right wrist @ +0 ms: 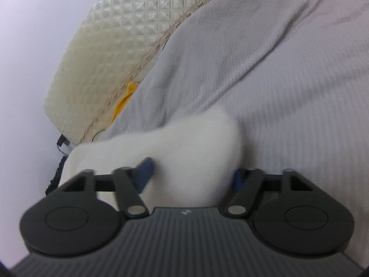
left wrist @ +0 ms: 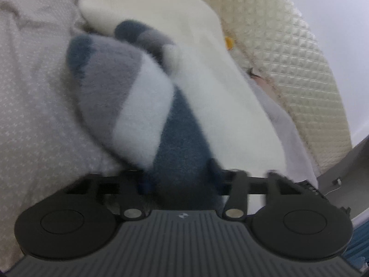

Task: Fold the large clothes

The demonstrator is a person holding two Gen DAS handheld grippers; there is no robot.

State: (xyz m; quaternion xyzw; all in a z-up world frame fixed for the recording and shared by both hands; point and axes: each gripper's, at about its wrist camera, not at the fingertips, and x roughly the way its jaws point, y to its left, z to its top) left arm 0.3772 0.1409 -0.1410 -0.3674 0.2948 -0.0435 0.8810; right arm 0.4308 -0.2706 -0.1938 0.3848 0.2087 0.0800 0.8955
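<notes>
Fuzzy sweater (left wrist: 147, 97) on the bedsheet (left wrist: 30, 97) stretches toward twelve o'clock, its fabric pinched between the narrowed jaws of both the left gripper (left wrist: 182, 184) and the right gripper (right wrist: 191, 175).

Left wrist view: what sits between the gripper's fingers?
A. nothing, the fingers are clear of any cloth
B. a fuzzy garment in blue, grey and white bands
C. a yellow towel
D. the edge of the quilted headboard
B: the fuzzy garment with blue, grey and white bands runs down into the left gripper, its dark blue part filling the gap between the fingers.
</notes>
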